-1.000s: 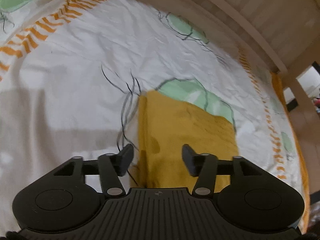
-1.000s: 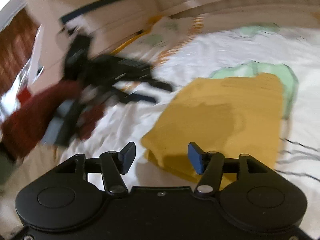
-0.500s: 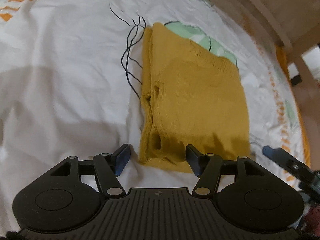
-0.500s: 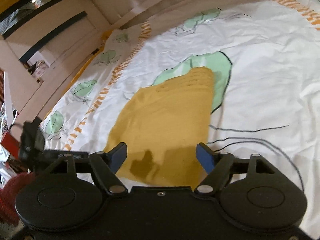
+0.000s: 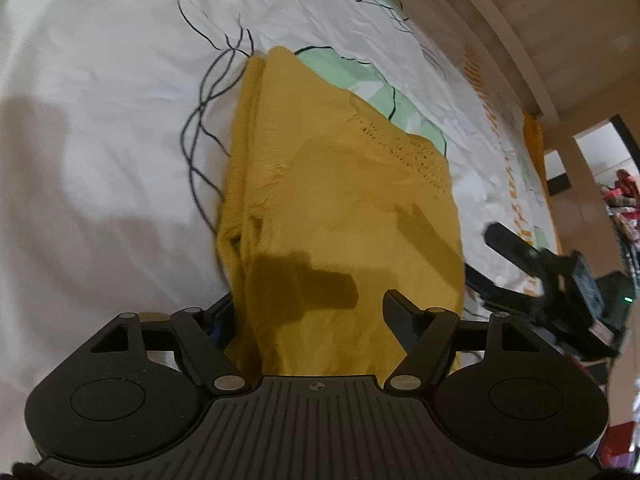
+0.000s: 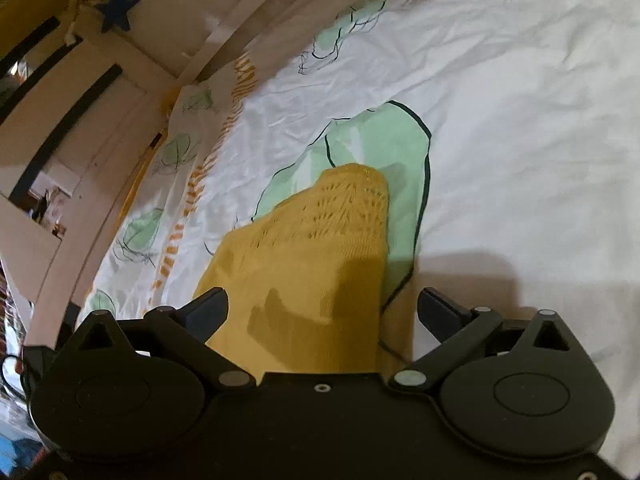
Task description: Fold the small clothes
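the folded yellow knit (image 5: 340, 208) lies flat on the white bedsheet (image 5: 100, 120). the left gripper (image 5: 308, 312) is opening over its near edge, cloth between the jaws, unpinched. the right gripper (image 6: 324, 308) is spreading wide over the opposite end, gripping nothing.

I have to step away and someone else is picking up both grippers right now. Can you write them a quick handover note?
Left gripper: jaws opening, empty, straddling the near left corner of the mustard knit garment, pads not pressing on it.
Right gripper: jaws opening wide, empty, over the garment's near right edge.
Garment: lies on the white leaf-print bedsheet, already folded into a narrow, layered rectangle, its far end over a green leaf print.
Done: lengthwise folding, judging by the stacked layers along the left edge.
Left: probably grip both near corners and fold the near end over to the far end, then smooth flat.
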`<control>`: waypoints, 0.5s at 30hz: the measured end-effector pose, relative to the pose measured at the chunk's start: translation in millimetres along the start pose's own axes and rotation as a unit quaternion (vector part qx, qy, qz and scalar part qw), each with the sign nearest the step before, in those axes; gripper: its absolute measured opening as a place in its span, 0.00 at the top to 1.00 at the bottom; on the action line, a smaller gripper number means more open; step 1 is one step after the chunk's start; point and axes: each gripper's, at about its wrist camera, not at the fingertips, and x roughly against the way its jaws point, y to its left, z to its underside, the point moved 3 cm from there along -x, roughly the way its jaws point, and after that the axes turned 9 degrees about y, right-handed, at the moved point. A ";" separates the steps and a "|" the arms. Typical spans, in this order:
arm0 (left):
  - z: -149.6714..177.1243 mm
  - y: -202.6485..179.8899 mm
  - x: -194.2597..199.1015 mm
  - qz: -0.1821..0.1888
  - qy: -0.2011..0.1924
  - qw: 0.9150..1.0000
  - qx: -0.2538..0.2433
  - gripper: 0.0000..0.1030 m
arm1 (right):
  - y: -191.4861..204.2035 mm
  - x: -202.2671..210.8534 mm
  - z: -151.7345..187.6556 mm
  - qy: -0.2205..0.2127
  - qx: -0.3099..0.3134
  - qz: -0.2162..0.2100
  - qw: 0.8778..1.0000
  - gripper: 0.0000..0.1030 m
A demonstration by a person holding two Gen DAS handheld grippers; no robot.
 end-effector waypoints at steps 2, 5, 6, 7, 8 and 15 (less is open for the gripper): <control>-2.2 0.4 -2.4 0.014 0.004 1.000 0.007 0.30 | -3.9 -7.6 -3.8 0.005 -0.007 -0.018 1.000 0.01; -4.2 0.4 -8.0 0.040 0.014 0.999 0.020 0.30 | -9.0 -17.2 -9.7 0.006 -0.016 -0.037 0.999 0.00; -4.2 -0.1 -10.5 0.051 0.018 0.998 0.024 0.30 | -8.7 -19.3 -11.8 0.005 -0.013 -0.042 0.999 0.00; -3.6 -0.9 -13.1 0.060 0.023 0.998 0.027 0.30 | -7.4 -21.1 -14.3 0.006 -0.010 -0.046 0.999 0.00; -2.8 -1.5 -14.6 0.062 0.025 0.997 0.027 0.30 | -6.9 -23.3 -16.8 0.007 -0.009 -0.051 0.999 0.00; -1.9 -4.1 -17.2 0.073 0.030 0.997 0.025 0.29 | -9.6 -35.7 -31.0 0.008 -0.019 -0.087 0.996 0.00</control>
